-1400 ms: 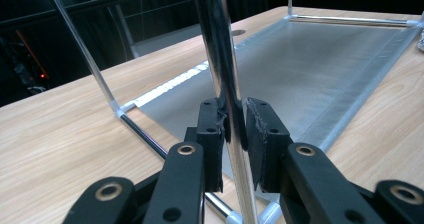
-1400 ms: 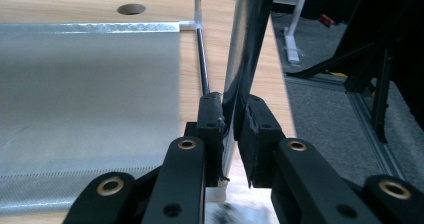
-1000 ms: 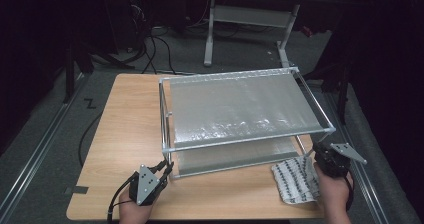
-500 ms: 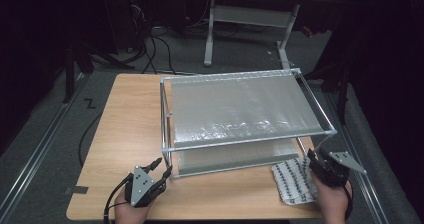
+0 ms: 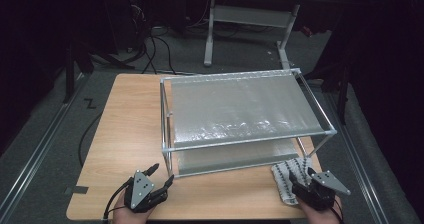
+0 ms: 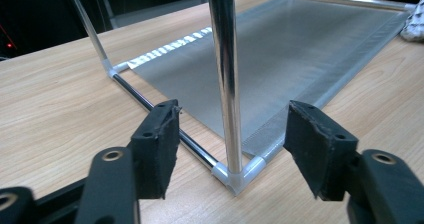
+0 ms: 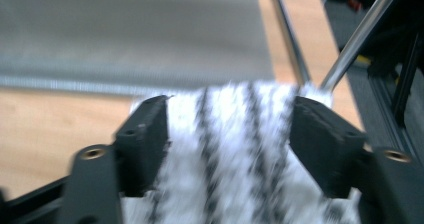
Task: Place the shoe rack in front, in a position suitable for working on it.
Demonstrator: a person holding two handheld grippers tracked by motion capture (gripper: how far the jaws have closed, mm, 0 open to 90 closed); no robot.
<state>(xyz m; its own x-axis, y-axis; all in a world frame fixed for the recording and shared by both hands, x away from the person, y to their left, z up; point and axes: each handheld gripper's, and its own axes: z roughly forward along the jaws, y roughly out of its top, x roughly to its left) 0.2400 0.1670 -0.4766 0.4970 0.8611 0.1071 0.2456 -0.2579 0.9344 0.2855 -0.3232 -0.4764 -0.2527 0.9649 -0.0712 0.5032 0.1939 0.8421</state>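
Note:
A two-shelf metal rack (image 5: 240, 109) with grey mesh shelves stands on the wooden table (image 5: 125, 134). My left gripper (image 5: 162, 174) is at its front left corner. In the left gripper view its jaws (image 6: 232, 119) have just been opening and stand open on either side of the chrome leg (image 6: 225, 59), pads clear of it. A white cloth with black stripes (image 5: 286, 176) lies at the front right by the rack's other front leg. My right gripper (image 5: 300, 178) hovers over it. Its jaws (image 7: 230, 109) have also just been opening and stand open, with the cloth (image 7: 230, 149) below and between them.
The table's near edge (image 5: 225, 216) runs just behind both hands. The lower mesh shelf (image 6: 280, 49) sits almost on the tabletop. A slanted rack leg (image 7: 360, 34) rises right of the cloth. Bare wood lies left of the rack, and another desk frame (image 5: 250, 19) stands beyond the table.
Both grippers' jaws have spread apart. The right gripper has come away from the rack's front right corner, down and toward the near edge, over the striped cloth. The left hand has stayed put.

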